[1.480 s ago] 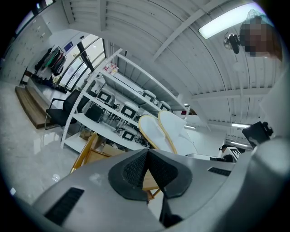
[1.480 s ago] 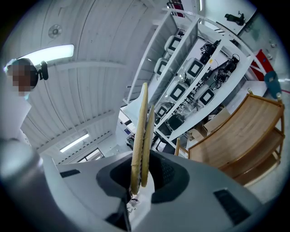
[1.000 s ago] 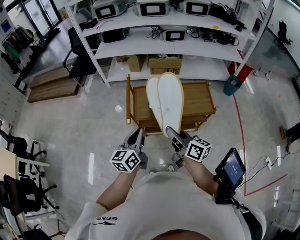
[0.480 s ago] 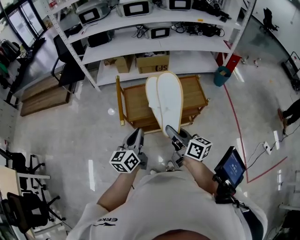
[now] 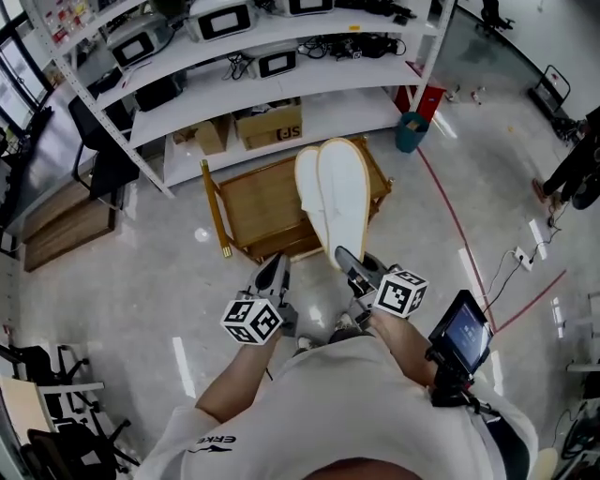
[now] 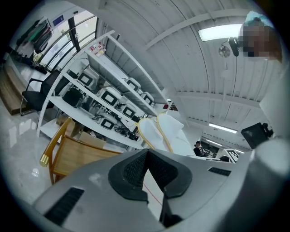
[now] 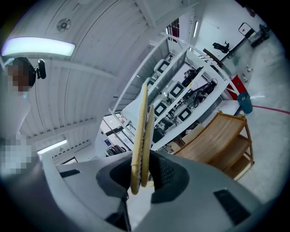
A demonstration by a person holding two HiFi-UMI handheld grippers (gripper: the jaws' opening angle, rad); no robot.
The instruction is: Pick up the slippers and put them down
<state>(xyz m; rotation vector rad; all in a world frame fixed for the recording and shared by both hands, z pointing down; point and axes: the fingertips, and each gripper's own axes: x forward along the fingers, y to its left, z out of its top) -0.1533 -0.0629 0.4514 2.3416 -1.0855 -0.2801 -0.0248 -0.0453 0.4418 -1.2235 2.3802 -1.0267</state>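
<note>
Slippers pinched as a pair in my right tongs

My right tongs (image 5: 345,259) clamp both white slippers (image 5: 333,192) sole to sole at one end, holding them out level above the wooden trolley (image 5: 251,202). My left tongs (image 5: 277,263) are closed on nothing. I judge the slippers light, thin and floppy. A pinch on the tan rim should carry them, though the far ends may sag.

You're standing in a lab or equipment workshop. At twelve o'clock, white shelving (image 5: 309,89) is carrying screen-fronted devices (image 5: 222,21) and tangled cables (image 5: 361,47), with cardboard boxes (image 5: 269,124) beneath. Office chairs (image 5: 70,450) are sitting at eight o'clock, and a red tape line (image 5: 448,208) is crossing the polished floor (image 5: 141,281) at two.
</note>
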